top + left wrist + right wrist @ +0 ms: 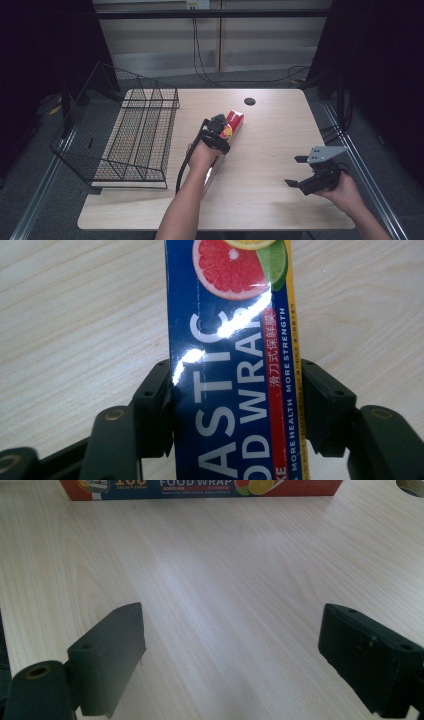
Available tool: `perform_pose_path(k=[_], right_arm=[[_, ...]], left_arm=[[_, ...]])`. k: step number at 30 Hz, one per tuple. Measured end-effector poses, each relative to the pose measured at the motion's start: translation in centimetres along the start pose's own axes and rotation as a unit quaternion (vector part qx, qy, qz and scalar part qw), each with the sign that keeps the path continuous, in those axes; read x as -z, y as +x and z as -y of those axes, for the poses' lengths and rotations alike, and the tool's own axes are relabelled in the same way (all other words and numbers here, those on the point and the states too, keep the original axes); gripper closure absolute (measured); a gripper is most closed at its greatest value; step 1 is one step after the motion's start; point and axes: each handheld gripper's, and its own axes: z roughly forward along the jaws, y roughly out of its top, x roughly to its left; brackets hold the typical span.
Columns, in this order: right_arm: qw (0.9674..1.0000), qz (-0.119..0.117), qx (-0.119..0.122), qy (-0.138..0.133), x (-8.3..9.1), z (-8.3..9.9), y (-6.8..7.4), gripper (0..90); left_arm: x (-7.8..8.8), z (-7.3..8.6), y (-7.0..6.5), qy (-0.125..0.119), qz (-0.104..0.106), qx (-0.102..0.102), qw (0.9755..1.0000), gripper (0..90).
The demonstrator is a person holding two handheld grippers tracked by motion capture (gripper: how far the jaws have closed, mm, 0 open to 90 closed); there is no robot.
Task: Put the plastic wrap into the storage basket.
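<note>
A long plastic food wrap box (235,119), blue with a red end and citrus fruit pictures, lies flat near the middle of the wooden table (270,150). My left gripper (218,133) is down over it, and in the left gripper view both jaws press against the long sides of the box (230,340), so the left gripper (235,387) is shut on the box. My right gripper (295,171) hovers over bare table at the right, open and holding nothing. In the right gripper view the box (200,488) lies across the far edge, well beyond the spread right gripper (232,635).
A black wire basket (135,135) stands on the left part of the table, partly overhanging its left edge. A round cable hole (249,101) sits near the table's far edge. Cables run along the floor behind the table.
</note>
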Motion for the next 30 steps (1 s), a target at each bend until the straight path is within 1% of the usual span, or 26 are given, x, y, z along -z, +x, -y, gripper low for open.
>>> perform_pose_path(k=[1,2,3,4,5,6,9,10,11,12,13,14,15,16,17,18,19,20,21,23,24,27,28,29,30], right_arm=[[1.0000,0.000,0.000,0.000,0.0,0.0,0.0,11.4],[1.0000,0.000,0.004,0.002,0.0,0.0,0.0,11.4],[1.0000,-0.001,0.002,0.002,0.0,0.0,0.0,11.3],[1.0000,-0.001,0.002,0.002,0.0,0.0,0.0,11.3],[1.0000,-0.002,0.002,0.001,0.0,0.0,0.0,11.3],[1.0000,-0.002,0.004,0.001,0.0,0.0,0.1,11.2],[1.0000,-0.005,0.002,0.001,-0.1,0.0,0.0,10.7],[1.0000,-0.001,0.001,0.003,-0.1,0.1,0.0,10.3],[1.0000,-0.001,0.001,0.003,-0.1,0.1,0.0,10.3],[1.0000,0.001,0.000,0.003,-0.1,0.1,-0.1,9.6],[1.0000,0.001,0.000,0.003,-0.1,0.1,-0.1,9.6],[1.0000,0.002,0.000,0.002,-0.1,0.1,-0.1,8.8],[1.0000,0.001,-0.002,0.002,-0.1,0.1,-0.1,8.3],[1.0000,0.001,-0.002,0.002,-0.1,0.1,-0.1,8.0],[1.0000,0.004,-0.001,0.001,-0.1,0.1,-0.1,7.4],[1.0000,0.004,-0.002,0.001,-0.1,0.1,-0.1,7.0],[1.0000,0.004,-0.001,0.003,-0.2,0.1,-0.2,6.6],[1.0000,0.006,-0.004,0.003,-0.2,0.1,-0.2,6.0],[1.0000,0.006,-0.004,0.003,-0.2,0.1,-0.2,6.0],[1.0000,0.004,-0.005,0.004,-0.4,0.1,-0.2,4.5],[0.9999,0.004,-0.008,0.005,-0.4,0.1,-0.2,4.2],[0.9999,0.004,-0.009,0.004,-0.4,0.1,-0.2,3.7],[0.9999,0.005,-0.009,0.004,-0.4,0.1,-0.2,3.6],[0.9999,0.005,-0.009,0.004,-0.4,0.1,-0.2,3.6],[0.9999,0.007,-0.009,0.003,-0.4,0.1,-0.2,3.4]], left_arm=[[0.0,0.0,0.0,0.000,0.000,0.000,1.0000,42.1],[0.1,-0.2,-0.1,0.014,-0.002,0.003,0.9999,42.8],[0.1,-0.2,-0.1,0.014,-0.002,0.003,0.9999,43.4],[0.1,-0.3,-0.1,0.019,-0.001,0.004,0.9998,43.4],[0.2,-0.4,-0.1,0.030,-0.003,0.002,0.9995,43.9],[0.3,-0.4,-0.1,0.039,0.002,-0.004,0.9992,44.3],[0.5,-0.4,-0.1,0.039,0.006,-0.005,0.9992,44.6],[0.9,-0.5,0.0,0.048,0.010,-0.010,0.9987,44.7],[0.9,-0.5,0.0,0.048,0.010,-0.010,0.9987,44.7],[1.3,-0.6,0.0,0.050,0.010,-0.008,0.9986,44.7],[1.3,-0.6,0.0,0.050,0.010,-0.008,0.9986,44.7],[1.5,-0.7,0.0,0.051,0.005,-0.010,0.9986,44.7],[1.8,-0.8,0.1,0.053,0.003,-0.016,0.9985,44.7],[2.1,-0.8,0.2,0.049,0.006,-0.009,0.9988,44.7],[2.4,-0.9,0.3,0.049,0.012,-0.007,0.9987,44.7],[2.7,-0.9,0.5,0.043,0.017,-0.005,0.9989,44.7],[3.0,-1.0,0.5,0.043,0.017,0.001,0.9989,44.7],[3.6,-1.1,0.5,0.039,0.013,-0.002,0.9992,44.7],[3.6,-1.1,0.5,0.039,0.013,-0.002,0.9992,44.7],[4.2,-1.2,0.8,0.038,0.017,-0.001,0.9991,44.7],[4.7,-1.3,1.0,0.033,0.023,0.005,0.9992,44.7],[5.2,-1.3,1.1,0.031,0.023,0.008,0.9992,44.7],[5.6,-1.3,1.3,0.031,0.025,0.013,0.9991,44.7],[5.6,-1.3,1.3,0.031,0.025,0.013,0.9991,44.7],[5.8,-1.3,1.4,0.028,0.026,0.017,0.9991,44.7]])
